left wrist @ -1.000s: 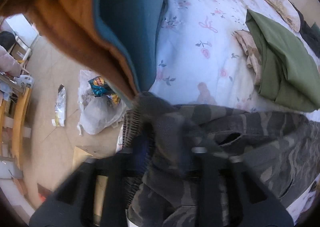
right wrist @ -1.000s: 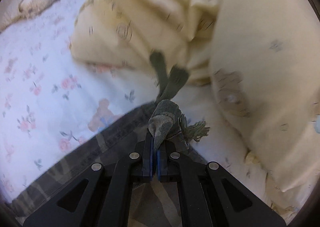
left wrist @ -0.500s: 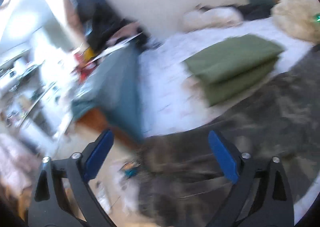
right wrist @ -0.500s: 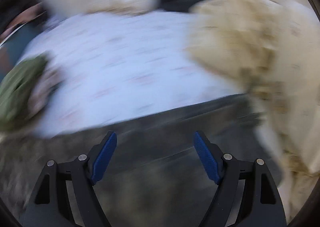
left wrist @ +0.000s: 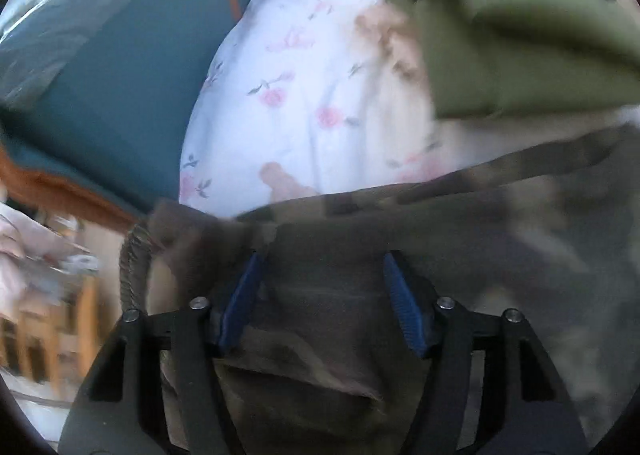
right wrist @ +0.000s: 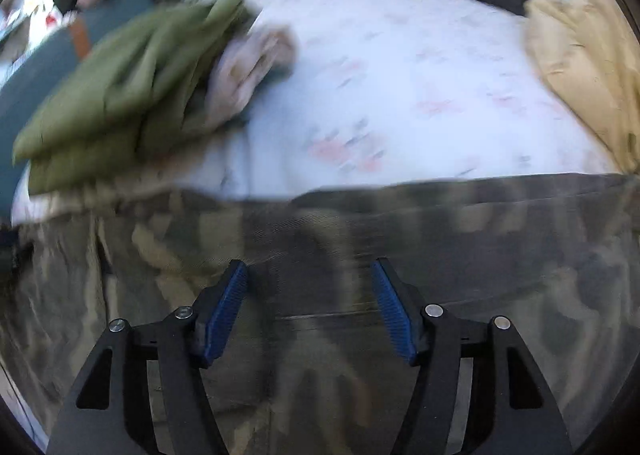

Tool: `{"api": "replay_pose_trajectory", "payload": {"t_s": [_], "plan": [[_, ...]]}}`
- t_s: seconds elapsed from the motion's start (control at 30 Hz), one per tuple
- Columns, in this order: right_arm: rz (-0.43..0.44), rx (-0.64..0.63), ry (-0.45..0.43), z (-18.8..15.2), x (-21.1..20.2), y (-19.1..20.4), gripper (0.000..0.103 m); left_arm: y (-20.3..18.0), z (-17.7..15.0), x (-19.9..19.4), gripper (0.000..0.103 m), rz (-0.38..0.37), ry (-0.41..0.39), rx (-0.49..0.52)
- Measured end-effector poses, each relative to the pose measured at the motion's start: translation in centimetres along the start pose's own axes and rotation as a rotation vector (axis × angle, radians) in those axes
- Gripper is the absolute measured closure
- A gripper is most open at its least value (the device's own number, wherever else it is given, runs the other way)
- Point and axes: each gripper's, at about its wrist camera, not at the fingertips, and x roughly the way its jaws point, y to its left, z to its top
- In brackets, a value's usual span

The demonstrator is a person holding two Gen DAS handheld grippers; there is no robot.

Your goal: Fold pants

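Note:
Camouflage pants (left wrist: pixel 480 255) lie spread along the near edge of a floral bed sheet (left wrist: pixel 304 95); the right wrist view shows the same pants (right wrist: pixel 440 223) across its lower half. My left gripper (left wrist: pixel 320 295) hovers over the pants' waistband end near the bed corner, its jaws closing, with cloth under and between the blue pads (left wrist: pixel 240 303) and no visible pinch. My right gripper (right wrist: pixel 310 307) hangs over the middle of the pants, jaws also closing, the fabric lying flat beneath its pads (right wrist: pixel 390 319). Both views are blurred.
A folded olive-green garment (left wrist: pixel 520 35) and a beige cloth (right wrist: pixel 248 71) lie on the sheet beyond the pants. A teal blanket (left wrist: pixel 100 87) drapes the bed's left side. A cream quilt (right wrist: pixel 580 75) is bunched at the right. Wooden furniture (left wrist: pixel 60 327) stands on the floor at the left.
Both grippers let go of the pants: the right released the hem it pinched, the left its bunch of cloth. Both opened wide, swung along the bed, and now stand narrower over the pants.

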Motion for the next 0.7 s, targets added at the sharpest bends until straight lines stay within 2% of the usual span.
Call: {"api": "replay_pose_trajectory", "payload": {"t_s": [0.07,0.13,0.23,0.27,0.33,0.37,0.4,0.47,0.5,0.53,0.57,0.63,0.7], "plan": [[-0.091,0.037,-0.059,0.5,-2.6,-5.3,0.035,0.2,-0.8,-2.0,0.03,-0.096,-0.037,-0.011],[-0.24,0.109,-0.097,0.1,-4.2,-11.4,0.03,0.7,-1.6,-4.3,0.021,-0.129,-0.081,-0.027],[-0.5,0.319,-0.092,-1.7,-7.6,-23.1,0.027,1.2,-2.8,-5.7,0.018,-0.179,-0.102,-0.052],[-0.528,0.4,-0.101,-2.9,-8.8,-25.9,0.027,1.2,-3.2,-5.7,0.018,-0.189,-0.09,-0.043],[-0.51,0.567,-0.101,-5.9,-11.3,-31.5,0.027,1.2,-3.3,-4.8,0.018,-0.185,-0.058,-0.02],[-0.464,0.63,-0.084,-7.1,-11.5,-33.3,0.026,0.7,-3.7,-4.1,0.018,-0.167,-0.042,-0.008],[-0.404,0.682,-0.071,-8.2,-11.4,-34.2,0.029,0.8,-4.1,-4.0,0.018,-0.155,-0.04,-0.004],[-0.174,0.777,-0.095,-9.9,-11.0,-35.9,0.034,0.6,-4.9,-3.2,0.018,-0.132,-0.043,0.005],[-0.121,0.787,-0.068,-10.1,-9.9,-35.4,0.04,0.4,-5.2,-2.6,0.018,-0.114,-0.027,0.015],[-0.138,0.746,0.001,-9.9,-8.8,-34.7,0.073,0.3,-5.4,-2.0,0.018,-0.105,-0.003,0.019],[-0.187,0.676,0.027,-9.3,-8.4,-33.8,0.088,0.5,-5.4,-1.8,0.018,-0.103,0.003,0.014],[-0.273,0.532,0.022,-7.5,-8.8,-32.0,0.094,0.7,-5.5,-1.9,0.018,-0.104,-0.003,-0.004],[-0.318,0.501,-0.037,-6.4,-10.7,-31.6,0.095,0.4,-5.5,-1.9,0.018,-0.089,0.002,0.01]]}}
